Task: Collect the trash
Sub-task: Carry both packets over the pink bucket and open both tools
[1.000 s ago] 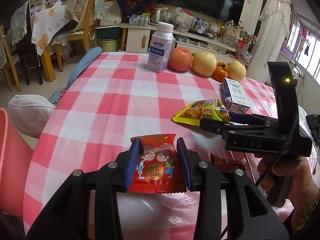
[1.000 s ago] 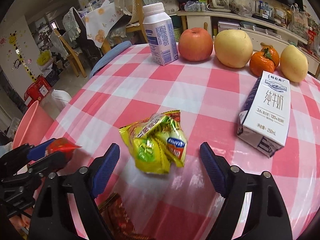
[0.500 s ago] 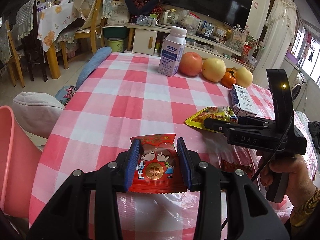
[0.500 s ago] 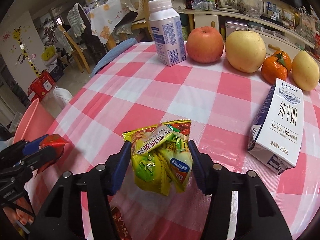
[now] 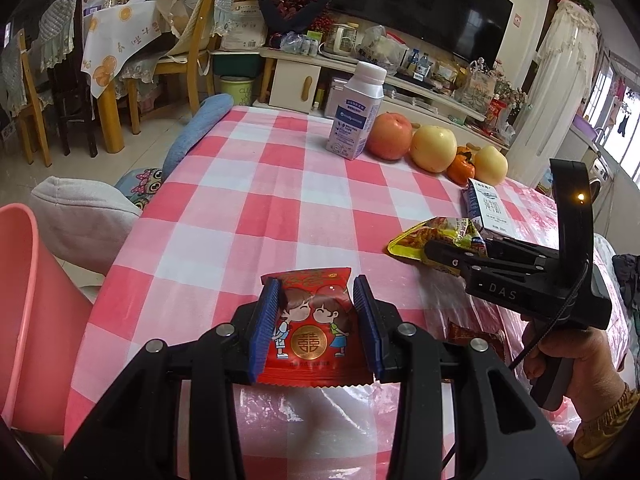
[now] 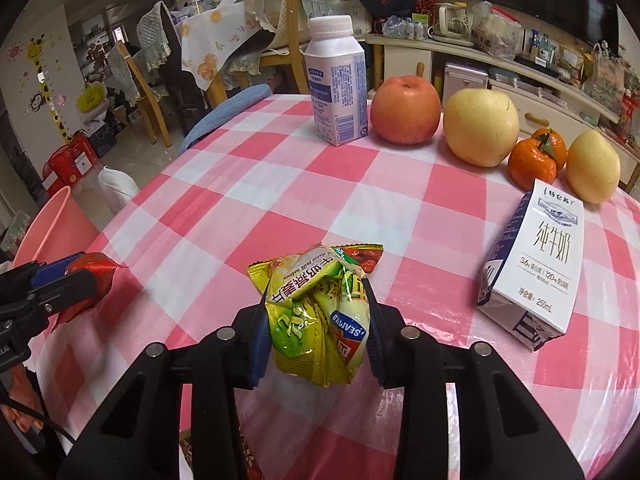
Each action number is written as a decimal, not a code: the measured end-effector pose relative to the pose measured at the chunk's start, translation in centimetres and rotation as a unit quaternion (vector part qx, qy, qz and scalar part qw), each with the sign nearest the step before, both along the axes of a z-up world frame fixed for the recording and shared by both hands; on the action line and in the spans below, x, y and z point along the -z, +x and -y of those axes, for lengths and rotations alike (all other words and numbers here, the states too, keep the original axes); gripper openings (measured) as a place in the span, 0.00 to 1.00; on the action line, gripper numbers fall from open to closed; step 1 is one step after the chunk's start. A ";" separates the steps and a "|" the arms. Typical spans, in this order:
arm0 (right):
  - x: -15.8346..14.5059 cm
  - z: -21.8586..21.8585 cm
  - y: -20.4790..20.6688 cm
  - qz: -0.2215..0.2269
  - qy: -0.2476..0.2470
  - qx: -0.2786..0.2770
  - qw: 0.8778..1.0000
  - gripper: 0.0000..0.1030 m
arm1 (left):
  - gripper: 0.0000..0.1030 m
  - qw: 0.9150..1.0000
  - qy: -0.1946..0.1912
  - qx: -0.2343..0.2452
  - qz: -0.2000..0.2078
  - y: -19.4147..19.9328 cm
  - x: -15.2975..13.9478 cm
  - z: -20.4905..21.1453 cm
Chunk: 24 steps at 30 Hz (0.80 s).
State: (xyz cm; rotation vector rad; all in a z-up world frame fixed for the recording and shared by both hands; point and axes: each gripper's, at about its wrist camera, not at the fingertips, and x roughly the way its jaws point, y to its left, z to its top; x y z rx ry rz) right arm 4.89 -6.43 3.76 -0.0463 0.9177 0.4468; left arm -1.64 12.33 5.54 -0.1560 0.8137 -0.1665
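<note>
Left claw (image 5: pixel 316 320) pinching red wrapper (image 5: pixel 310 332); right claw (image 6: pixel 316 320) clamped on crumpled yellow-green wrapper (image 6: pixel 316 308).

So there were three bits of trash. A flat red wrapper (image 5: pixel 312 328) with a cartoon kissing couple and a gold seal was pinched upright, lifted off the table. A crumpled yellow-green snack bag (image 6: pixel 320 316) was squeezed and held up too. A dark red wrapper (image 5: pixel 476 336) lay flat on the checked cloth near the table's edge.
</note>
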 end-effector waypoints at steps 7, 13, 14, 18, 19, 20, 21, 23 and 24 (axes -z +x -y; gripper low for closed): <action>-1.4 -0.5 -1.1 0.022 -0.004 0.000 1.000 0.38 | 0.39 1.000 -0.011 -0.004 0.005 -0.3 -0.4 -0.9; -3.2 -1.6 -3.0 0.052 -0.006 -0.006 0.999 0.37 | 0.39 1.000 -0.019 -0.013 0.010 -0.6 -1.0 -2.0; -3.3 -1.7 -3.1 0.054 -0.006 -0.007 0.998 0.37 | 0.39 1.000 -0.020 -0.014 0.011 -0.7 -1.0 -2.1; -4.1 -2.6 -4.2 0.055 0.001 -0.014 0.998 0.37 | 0.39 0.999 -0.024 -0.021 0.016 -0.9 -1.5 -2.9; -4.2 -2.8 -4.4 0.054 0.003 -0.015 0.998 0.37 | 0.39 0.999 -0.025 -0.023 0.018 -1.0 -1.6 -3.0; -4.2 -3.0 -4.6 0.053 0.006 -0.016 0.998 0.37 | 0.39 0.999 -0.024 -0.026 0.020 -1.0 -1.7 -3.2; -4.3 -3.2 -4.9 0.051 0.010 -0.018 0.999 0.37 | 0.39 0.999 -0.022 -0.029 0.022 -1.1 -1.9 -3.5; -4.5 -3.7 -5.4 0.047 0.013 -0.022 0.999 0.37 | 0.39 0.999 -0.020 -0.036 0.025 -1.2 -2.3 -4.0; -4.6 -4.1 -5.8 0.047 0.013 -0.025 0.998 0.37 | 0.39 0.999 -0.020 -0.039 0.026 -1.2 -2.4 -4.3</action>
